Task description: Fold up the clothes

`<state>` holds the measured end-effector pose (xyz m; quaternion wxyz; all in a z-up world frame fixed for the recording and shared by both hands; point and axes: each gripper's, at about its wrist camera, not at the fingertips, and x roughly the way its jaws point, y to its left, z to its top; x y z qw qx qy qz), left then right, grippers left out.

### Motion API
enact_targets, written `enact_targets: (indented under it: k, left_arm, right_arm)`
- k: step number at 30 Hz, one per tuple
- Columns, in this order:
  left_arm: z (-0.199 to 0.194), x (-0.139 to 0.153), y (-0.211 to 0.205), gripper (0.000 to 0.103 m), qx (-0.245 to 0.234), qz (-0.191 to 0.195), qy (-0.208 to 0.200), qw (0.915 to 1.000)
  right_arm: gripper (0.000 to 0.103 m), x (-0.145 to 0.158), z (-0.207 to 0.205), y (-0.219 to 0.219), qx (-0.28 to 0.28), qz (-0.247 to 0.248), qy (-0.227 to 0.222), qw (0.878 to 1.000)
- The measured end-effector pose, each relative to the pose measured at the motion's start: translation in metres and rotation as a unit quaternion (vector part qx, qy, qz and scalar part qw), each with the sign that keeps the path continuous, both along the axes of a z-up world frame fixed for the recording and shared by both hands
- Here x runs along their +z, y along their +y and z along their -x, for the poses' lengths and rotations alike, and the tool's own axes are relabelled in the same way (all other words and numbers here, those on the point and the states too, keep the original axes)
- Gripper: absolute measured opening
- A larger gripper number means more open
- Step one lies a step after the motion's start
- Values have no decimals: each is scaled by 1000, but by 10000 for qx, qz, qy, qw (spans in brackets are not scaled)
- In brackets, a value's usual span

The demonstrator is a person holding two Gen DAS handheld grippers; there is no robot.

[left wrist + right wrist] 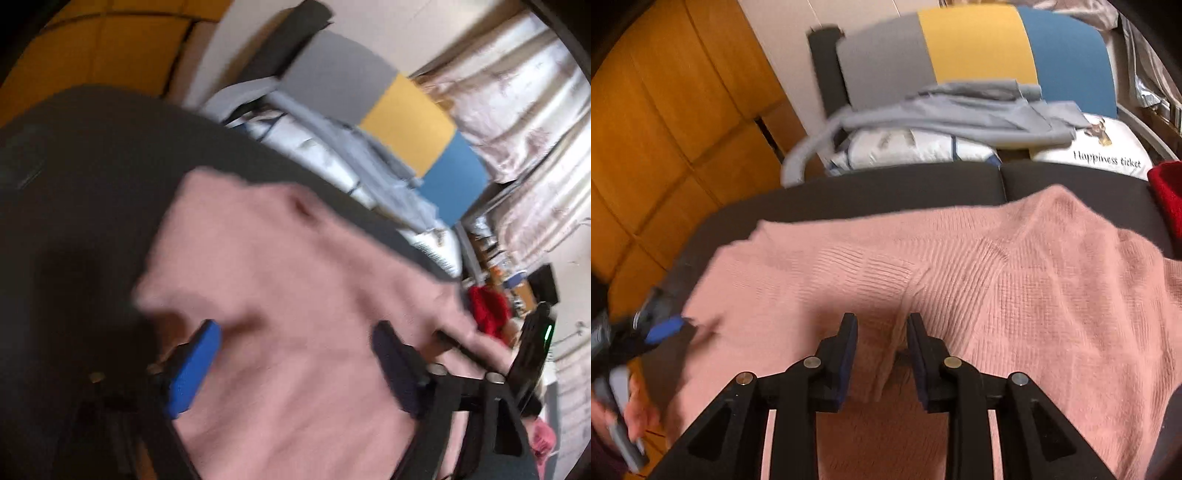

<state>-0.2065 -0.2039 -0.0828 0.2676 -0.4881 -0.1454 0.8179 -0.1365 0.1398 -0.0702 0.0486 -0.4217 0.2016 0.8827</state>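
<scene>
Lying: the pink sweater [960, 266] is spread over a dark table [886, 184], covering most of it.
Sweater detail: ribbed knit shows near the middle, and a fold of the knit rises between the right tongs.
Right tongs [881, 354]: narrowly parted, one pad on each side of that raised fold; whether the pads press on it I cannot tell.
Left tongs [295, 365]: jaws wide apart over the sweater, nothing between the blue pads; this view is blurred.
Left tongs, from the right wrist view: at the sweater's left edge, with a hand [639, 413] on the handle.
Red cloth [1167, 195]: at the table's right edge, just beside the sweater.
Behind the table: a grey garment [960, 110] lies on white pillows [916, 147], one pillow printed "Happiness ticket".
Backrest [979, 44]: panels of grey, yellow and blue stand behind the pillows.
Wood panels [665, 129]: orange-brown, on the left.
Curtain [517, 110]: pale, on the right of the left wrist view.
</scene>
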Motion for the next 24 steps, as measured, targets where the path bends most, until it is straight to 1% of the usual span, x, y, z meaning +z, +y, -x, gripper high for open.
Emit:
enact_targets:
  k: [2,3,5,8,10,12,14,16,18,21,22,24]
  left_arm:
    - [-1,-12,-3,62,34,-93,-99,9999]
    - [-2,-18,-5,61,52,-139,-148,9998]
    - [-3,-29,-8,61,86,-232,-247,9994]
    - [10,-26,6,61,-40,-134,-128,9998]
    - [19,-23,16,61,-107,-58,-19,9999]
    - [27,-24,18,61,-55,13,159,9999]
    - [35,-28,14,61,168,130,316,9993]
    - [39,-38,4,58,330,13,395,9987]
    - [38,-42,-7,57,375,-155,509,9979]
    - [39,-42,-11,57,419,-183,474,9978]
    - [39,-42,-12,57,434,-189,460,9978]
    - [35,-38,-12,56,428,-17,410,9982]
  right_arm:
    - [27,-8,9,0,-52,48,-109,9999]
    - [28,-12,12,0,-94,50,-156,9998]
    - [28,-13,15,-2,-110,95,-83,9999]
    - [10,-13,20,-8,-10,4,-183,9998]
    - [9,-1,22,-15,100,-272,-134,9995]
    - [9,18,17,-12,28,-454,102,9989]
    - [8,33,12,-2,-126,-571,280,9979]
    - [9,39,8,12,-314,-591,268,9974]
    - [8,25,13,22,-295,-458,35,9985]
    - [9,-7,18,28,-177,-76,-190,9996]
    - [9,-14,18,29,-186,-62,-220,9996]
    - [11,-16,15,30,-260,-99,-105,9996]
